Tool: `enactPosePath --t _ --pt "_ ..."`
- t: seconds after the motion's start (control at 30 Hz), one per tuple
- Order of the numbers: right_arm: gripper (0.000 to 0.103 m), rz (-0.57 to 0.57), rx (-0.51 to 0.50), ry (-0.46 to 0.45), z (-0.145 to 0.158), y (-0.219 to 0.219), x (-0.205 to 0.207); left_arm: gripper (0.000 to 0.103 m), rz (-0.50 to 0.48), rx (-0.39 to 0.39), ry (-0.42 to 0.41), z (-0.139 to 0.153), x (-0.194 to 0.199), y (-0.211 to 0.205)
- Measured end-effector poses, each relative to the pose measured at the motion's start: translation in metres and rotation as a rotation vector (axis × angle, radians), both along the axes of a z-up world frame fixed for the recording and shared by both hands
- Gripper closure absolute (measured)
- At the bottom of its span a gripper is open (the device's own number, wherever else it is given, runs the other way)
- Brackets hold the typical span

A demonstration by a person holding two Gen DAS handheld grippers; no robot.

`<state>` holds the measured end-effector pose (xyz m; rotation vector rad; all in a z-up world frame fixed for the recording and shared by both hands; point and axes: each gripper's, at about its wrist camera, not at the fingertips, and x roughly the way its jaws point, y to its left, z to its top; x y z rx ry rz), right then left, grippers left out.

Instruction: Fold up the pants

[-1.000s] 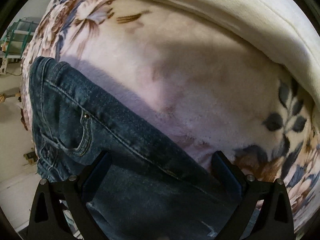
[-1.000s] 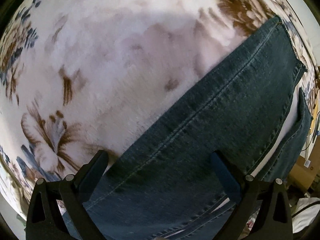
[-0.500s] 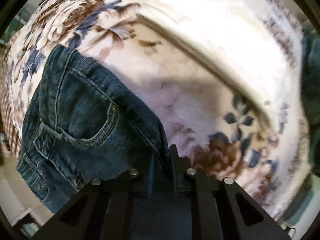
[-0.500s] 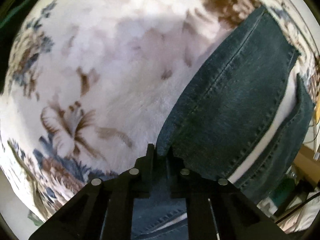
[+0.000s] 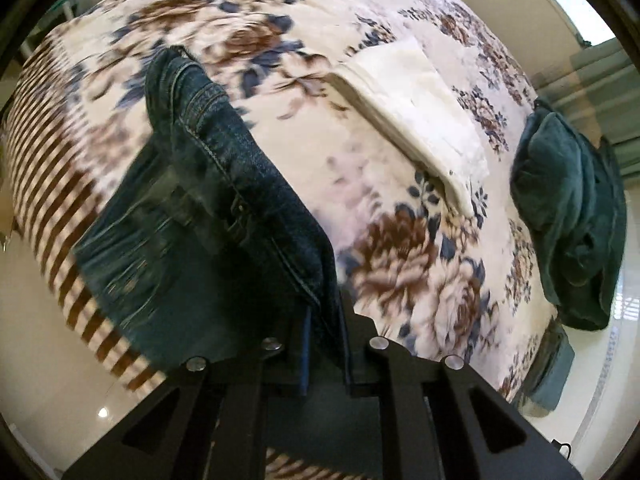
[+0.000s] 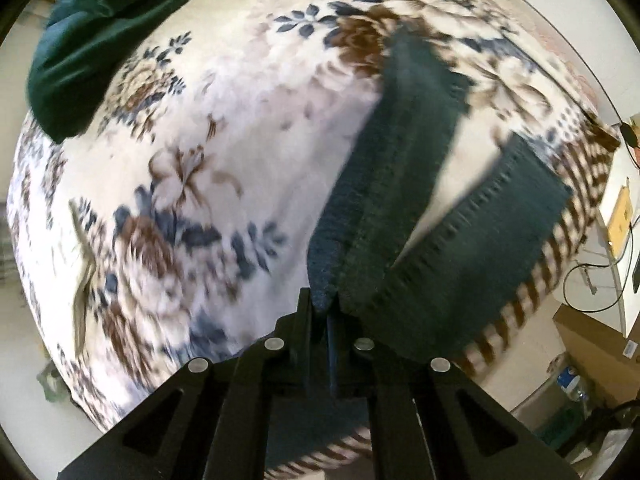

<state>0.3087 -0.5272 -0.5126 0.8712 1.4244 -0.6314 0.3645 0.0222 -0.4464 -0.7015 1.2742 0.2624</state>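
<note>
Both claws are clenched on the pants: the left claw (image 5: 322, 320) pinches the long edge of the denim near the waist end, and the right claw (image 6: 326, 312) bites a folded edge near the leg end. The pants (image 5: 208, 208) hang lifted between them above the bed (image 5: 400, 240), whose floral blanket fills both views; in the left view the waistband and pocket seam trail away to the far left, and in the right view the two leg ends (image 6: 408, 152) spread apart with pale blanket showing between them. A folded white cloth (image 5: 416, 120) lies well apart on the far side of the bed, and a dark green garment (image 5: 572, 216) is heaped at the right edge. Judging from this, the fold is only beginning. The main risk is that the legs, already fanned open, land misaligned and give a crooked fold; uneven lift or speed between the two claws would cause that. Each claw seems to hold only a narrow strip of thick denim, so the hanging weight could drag a layer free, most likely in a quick swing. The left side of the pants hangs near the striped edge of the bed, so a low carry could let fabric slide off toward the floor (image 5: 36, 360).
</note>
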Motion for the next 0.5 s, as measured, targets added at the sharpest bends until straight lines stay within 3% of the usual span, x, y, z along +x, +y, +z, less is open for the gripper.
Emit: enactPosePath --t 0.17,0.33,0.5 --pt "0.097 0.081 -0.02 -0.016 0.018 0.007 -0.066 0.094 0.043 0.022 0.016 -0.014 -0.074 0.014" --pt "0.098 0.112 -0.012 0.028 -0.016 0.025 -0.11 0.094 0.075 0.033 0.073 -0.065 -0.122 0.025" --pt "0.097 0.147 -0.036 0.069 -0.049 0.034 -0.127 0.093 0.091 0.012 0.129 -0.123 -0.139 0.033"
